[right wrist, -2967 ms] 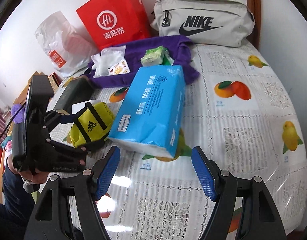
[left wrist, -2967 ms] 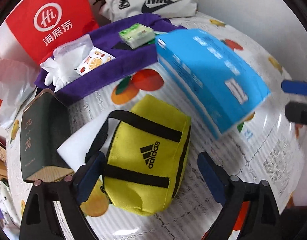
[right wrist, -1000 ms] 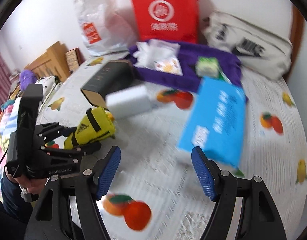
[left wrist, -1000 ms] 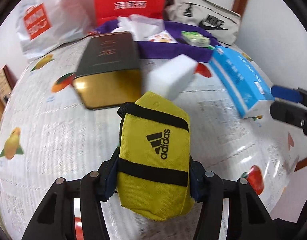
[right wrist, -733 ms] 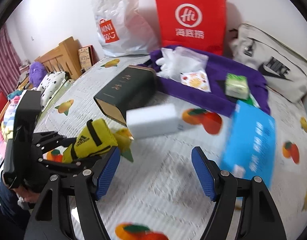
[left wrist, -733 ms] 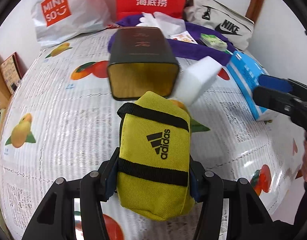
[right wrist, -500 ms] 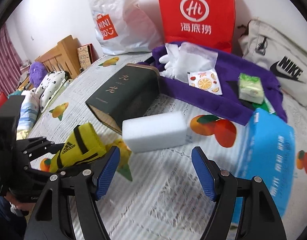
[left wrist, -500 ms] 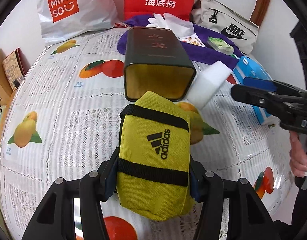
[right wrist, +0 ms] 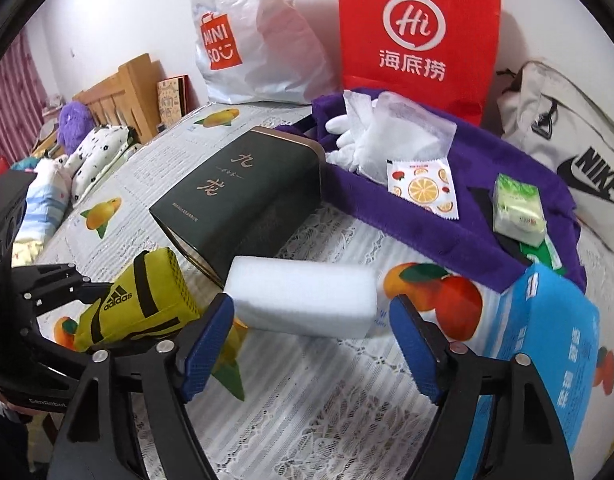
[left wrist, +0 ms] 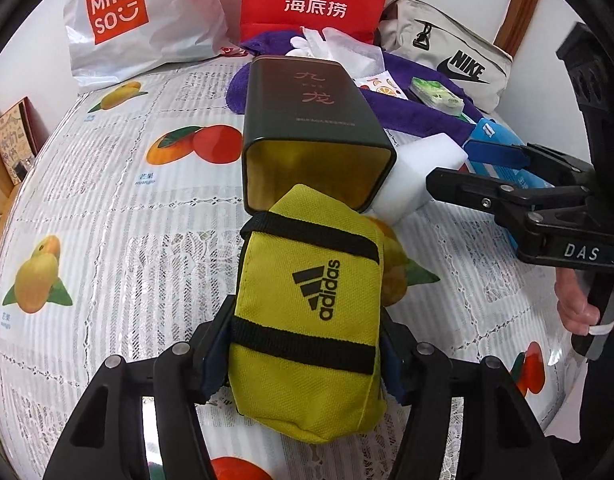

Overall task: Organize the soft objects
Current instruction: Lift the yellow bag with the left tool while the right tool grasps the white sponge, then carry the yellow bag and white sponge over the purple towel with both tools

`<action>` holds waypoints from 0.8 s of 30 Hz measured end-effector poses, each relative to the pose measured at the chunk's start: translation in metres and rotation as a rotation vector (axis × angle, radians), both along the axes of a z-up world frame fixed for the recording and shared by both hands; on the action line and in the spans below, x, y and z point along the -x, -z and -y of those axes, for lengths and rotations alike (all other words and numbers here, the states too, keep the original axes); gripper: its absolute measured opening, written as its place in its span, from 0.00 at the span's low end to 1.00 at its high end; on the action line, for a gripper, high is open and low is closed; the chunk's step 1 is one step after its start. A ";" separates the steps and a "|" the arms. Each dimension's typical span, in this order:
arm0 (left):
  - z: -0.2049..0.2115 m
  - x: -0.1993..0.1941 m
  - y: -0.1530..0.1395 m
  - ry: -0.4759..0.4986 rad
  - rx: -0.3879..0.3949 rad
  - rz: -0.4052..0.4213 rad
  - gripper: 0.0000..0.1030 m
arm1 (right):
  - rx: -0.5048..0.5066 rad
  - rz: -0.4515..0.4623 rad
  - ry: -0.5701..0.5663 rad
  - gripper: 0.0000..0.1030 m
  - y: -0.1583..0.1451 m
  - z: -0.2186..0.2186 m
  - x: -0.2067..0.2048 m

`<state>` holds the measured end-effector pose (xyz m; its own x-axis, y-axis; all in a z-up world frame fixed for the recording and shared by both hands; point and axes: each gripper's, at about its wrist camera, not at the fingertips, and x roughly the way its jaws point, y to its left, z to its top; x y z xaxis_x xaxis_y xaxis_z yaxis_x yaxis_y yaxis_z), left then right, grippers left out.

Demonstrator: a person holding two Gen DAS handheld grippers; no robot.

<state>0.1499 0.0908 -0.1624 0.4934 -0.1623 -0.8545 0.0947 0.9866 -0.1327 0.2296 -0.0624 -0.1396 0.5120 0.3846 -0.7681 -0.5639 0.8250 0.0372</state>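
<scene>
Plainly, the yellow pouch (left wrist: 307, 320) is gripped from both sides by the blue pads of the left gripper (left wrist: 303, 356), although its jaws are opening at this moment; the pads are still seen against the pouch's flanks. The pouch is pointed with its far end at the gold-lined open mouth of a dark green tin box (left wrist: 313, 120), which is laid on its side on the fruit-printed tablecloth (left wrist: 107, 220).

The right gripper (right wrist: 311, 344) is seen with its jaws spread wide and opening further, nothing being pinched between them. Just beyond its blue fingertips (right wrist: 205, 344) a white foam block (right wrist: 303, 300) is lying on the cloth, beside the tin box. A hand (left wrist: 575, 304) of the person is visible on that gripper's handle in the left wrist view.

To the right of the block a blue tissue pack (right wrist: 547, 344) is found. Farther back, a purple cloth (right wrist: 447, 216) is spread, and on it white gloves (right wrist: 371, 140), an orange-printed sachet (right wrist: 423, 188) and a small green packet (right wrist: 517, 208) are placed. Against the wall a red paper bag (right wrist: 415, 36), a white plastic bag (right wrist: 251, 40) and a grey waist bag (right wrist: 579, 160) are set.
</scene>
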 end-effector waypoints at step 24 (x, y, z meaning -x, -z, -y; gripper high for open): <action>0.003 0.001 0.000 -0.003 -0.011 -0.005 0.60 | -0.083 -0.071 0.032 0.79 0.004 -0.005 -0.001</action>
